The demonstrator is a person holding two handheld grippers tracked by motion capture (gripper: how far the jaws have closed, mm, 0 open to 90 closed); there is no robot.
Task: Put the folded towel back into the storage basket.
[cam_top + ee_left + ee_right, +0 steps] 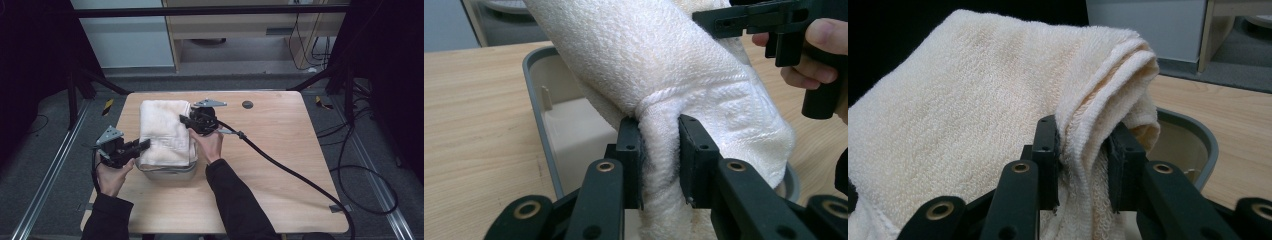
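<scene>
Both grippers, left [659, 150] & right [1082, 155], pinch my folded cream towel [164, 131] w/ jaws clamped, over the grey bin [535, 95] on the table [280, 150].

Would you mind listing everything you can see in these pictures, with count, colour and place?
towel: one, cream white, folded, held over the bin at mid-table by both grippers
bin: one, grey rim with pale inside, on the table under the towel
table: one, light wood, centre of the high view
round dark spot: one, dark grey, on the table's far edge
cabinet: one, pale wood, beyond the table
floor cables: several, black, right of the table
left gripper: one, black, shut on the towel's near edge
right gripper: one, black, shut on the towel's far folded edge
hands: two, in dark sleeves, entering from the bottom
</scene>
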